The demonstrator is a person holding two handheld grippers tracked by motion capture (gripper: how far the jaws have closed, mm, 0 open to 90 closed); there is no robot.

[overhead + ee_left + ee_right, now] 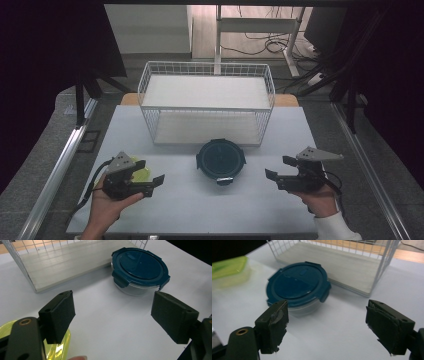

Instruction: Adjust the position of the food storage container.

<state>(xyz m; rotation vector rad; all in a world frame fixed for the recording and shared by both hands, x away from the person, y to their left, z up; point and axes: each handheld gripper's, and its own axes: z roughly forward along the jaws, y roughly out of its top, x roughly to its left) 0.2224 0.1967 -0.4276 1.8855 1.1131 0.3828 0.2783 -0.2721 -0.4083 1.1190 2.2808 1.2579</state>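
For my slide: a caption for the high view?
Two open grippers flank a lidded blue container before a wire basket.

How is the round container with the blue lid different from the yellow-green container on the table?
The round container has a dark blue lid with clip latches; the yellow-green container has a translucent lime lid. The round container stands in the middle of the table, before the wire basket; the yellow-green container lies beside the left claw. Both stand closed, untouched.
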